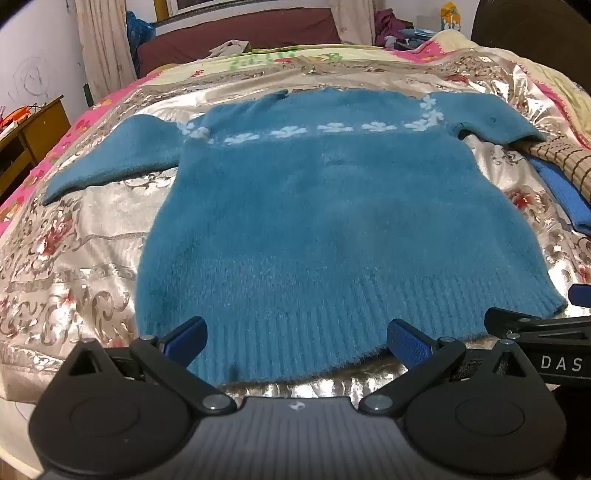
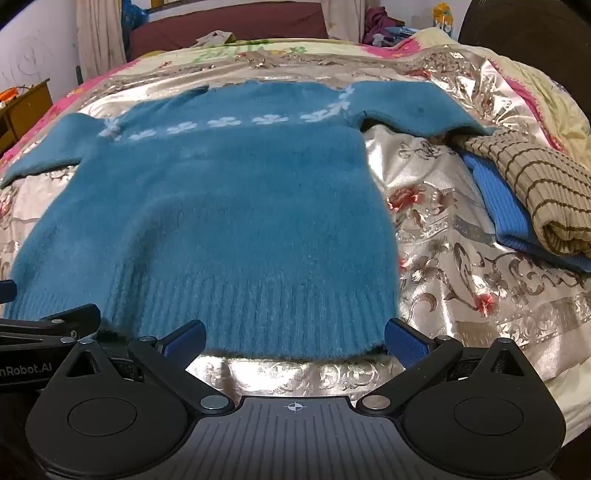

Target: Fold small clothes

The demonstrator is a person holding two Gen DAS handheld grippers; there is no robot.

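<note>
A fuzzy teal sweater (image 1: 325, 221) with a band of white flowers lies flat on the bed, sleeves spread to both sides, ribbed hem towards me. It also shows in the right wrist view (image 2: 221, 214). My left gripper (image 1: 295, 343) is open and empty, its blue-padded fingers wide apart over the left part of the hem. My right gripper (image 2: 293, 341) is open and empty over the right part of the hem. The right gripper's body shows at the right edge of the left wrist view (image 1: 546, 332).
A shiny floral bedspread (image 2: 461, 258) covers the bed. A folded beige striped garment (image 2: 546, 192) lies on a folded blue garment (image 2: 495, 199) to the right of the sweater, under its right sleeve end. A wooden cabinet (image 1: 29, 129) stands at the left. A dark headboard (image 1: 240, 33) stands behind.
</note>
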